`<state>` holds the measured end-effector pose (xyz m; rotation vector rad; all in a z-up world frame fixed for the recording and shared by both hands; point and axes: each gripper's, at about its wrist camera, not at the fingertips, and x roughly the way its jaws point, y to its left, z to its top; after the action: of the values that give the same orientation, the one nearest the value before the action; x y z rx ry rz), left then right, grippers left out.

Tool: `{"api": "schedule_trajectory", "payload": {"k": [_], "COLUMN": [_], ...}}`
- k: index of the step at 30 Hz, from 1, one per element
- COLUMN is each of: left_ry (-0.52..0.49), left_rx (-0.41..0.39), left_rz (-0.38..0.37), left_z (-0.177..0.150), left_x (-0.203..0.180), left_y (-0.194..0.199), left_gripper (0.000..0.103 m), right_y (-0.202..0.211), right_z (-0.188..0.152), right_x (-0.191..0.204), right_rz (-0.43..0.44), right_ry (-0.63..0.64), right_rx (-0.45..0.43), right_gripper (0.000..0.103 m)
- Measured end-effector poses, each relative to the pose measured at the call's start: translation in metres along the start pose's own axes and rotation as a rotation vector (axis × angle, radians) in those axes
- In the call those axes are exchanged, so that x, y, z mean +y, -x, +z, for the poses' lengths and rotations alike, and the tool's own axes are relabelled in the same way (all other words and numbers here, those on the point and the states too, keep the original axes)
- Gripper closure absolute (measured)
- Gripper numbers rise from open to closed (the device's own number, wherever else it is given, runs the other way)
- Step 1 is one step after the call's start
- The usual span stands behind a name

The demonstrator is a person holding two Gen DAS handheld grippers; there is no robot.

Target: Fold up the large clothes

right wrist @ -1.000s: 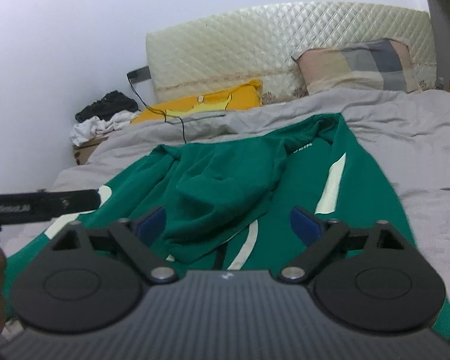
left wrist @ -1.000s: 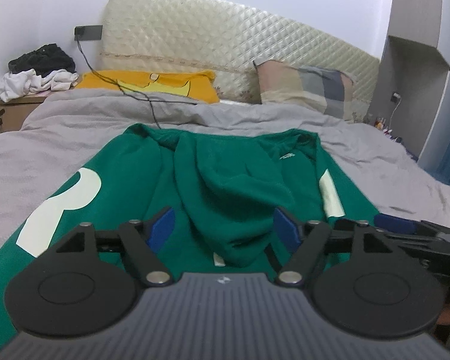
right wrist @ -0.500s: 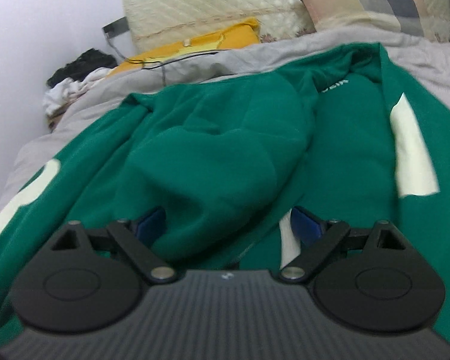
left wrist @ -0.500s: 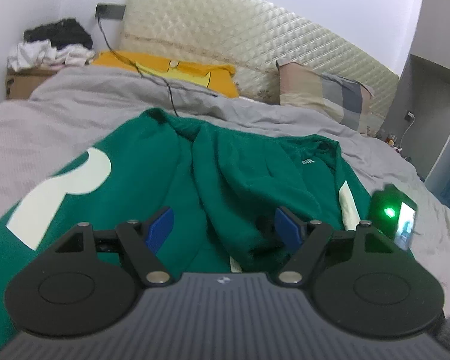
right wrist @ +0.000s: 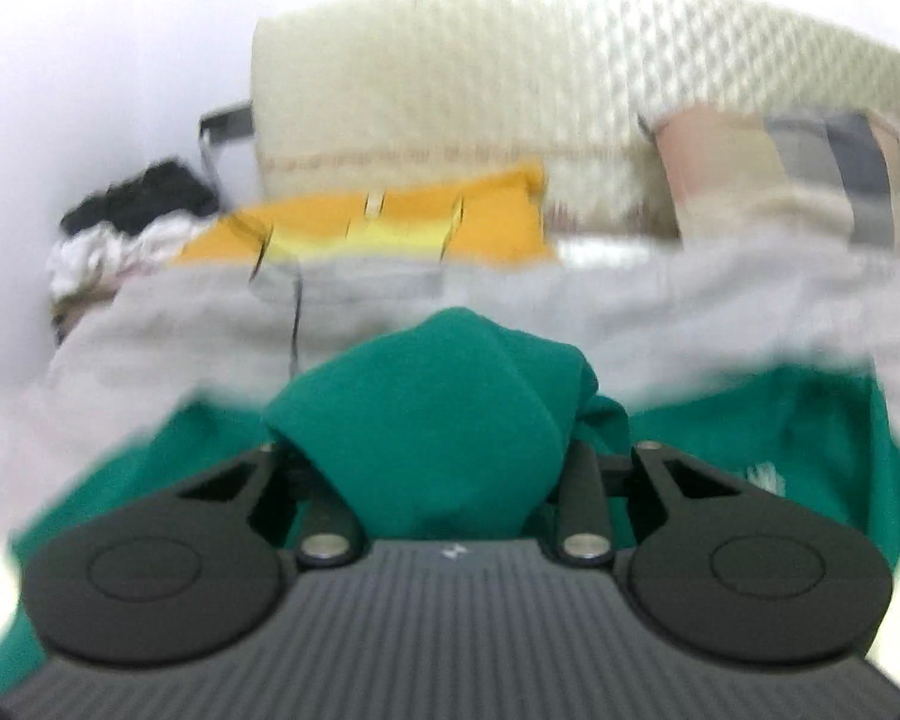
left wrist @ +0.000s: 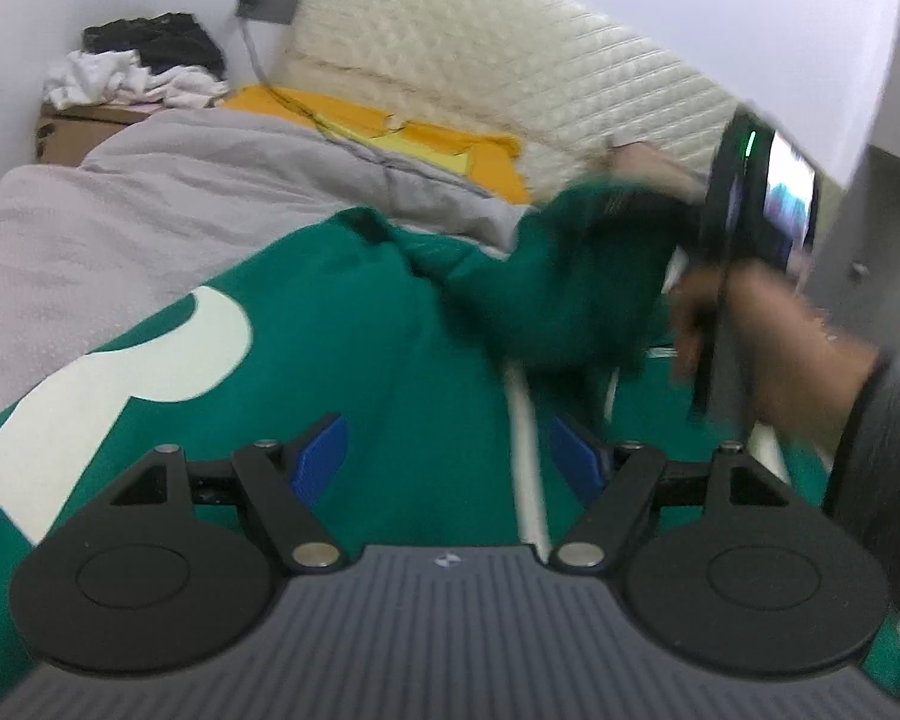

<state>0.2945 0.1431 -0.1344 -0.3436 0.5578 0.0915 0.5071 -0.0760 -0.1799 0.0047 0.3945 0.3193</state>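
A green hoodie (left wrist: 354,360) with cream lettering lies spread across a grey duvet (left wrist: 120,210), filling the lower and middle part of the left wrist view. The left gripper (left wrist: 444,456) hovers over the cloth at the bottom centre, its blue pads (left wrist: 321,450) well apart and nothing between them.

At the right of that view a person's hand (left wrist: 768,330), blurred, holds the right gripper (right wrist: 444,468), from which a bunch of green fabric hangs above the rest of the garment. In the right wrist view that bunch fills the centre of the frame, sitting between the black fingers, whose jaws are closing on it; the pads themselves are hidden by the cloth.

Behind, a quilted cream headboard (left wrist: 510,72) runs across the upper middle. A yellow pillow (left wrist: 426,138) lies below it, and a patchwork pillow (right wrist: 798,174) shows at the upper right of the right wrist view. A heap of black and white clothes (left wrist: 138,66) sits on a cardboard box (left wrist: 72,132) at the upper left.
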Motion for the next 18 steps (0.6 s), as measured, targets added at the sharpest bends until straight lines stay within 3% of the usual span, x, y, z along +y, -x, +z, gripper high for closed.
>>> {"api": "schedule_trajectory", "payload": {"k": [4, 8, 13, 15, 18], "left_ry": [0.036, 0.021, -0.022, -0.036, -0.019], "left_rx": [0.004, -0.018, -0.063, -0.067, -0.057], "left_rz": [0.013, 0.021, 0.01, 0.005, -0.018], "left_z": [0.003, 0.001, -0.003, -0.003, -0.004], "left_x": [0.017, 0.025, 0.029, 0.031, 0.035], "left_y": [-0.028, -0.051, -0.073, -0.081, -0.09], "left_gripper": [0.025, 0.025, 0.024, 0.023, 0.021], "right_y": [-0.056, -0.125, -0.2, -0.218, -0.219], "right_z": [0.057, 0.087, 0.063, 0.046, 0.031], "right_x": [-0.011, -0.023, -0.037, -0.038, -0.046], "right_rz": [-0.035, -0.104, -0.141, -0.134, -0.099], "right_ry": [0.054, 0.068, 0.06, 0.069, 0.052], "right_rx": [-0.077, -0.081, 0.016, 0.048, 0.022], "right_gripper": [0.074, 0.074, 0.071, 0.069, 0.063]}}
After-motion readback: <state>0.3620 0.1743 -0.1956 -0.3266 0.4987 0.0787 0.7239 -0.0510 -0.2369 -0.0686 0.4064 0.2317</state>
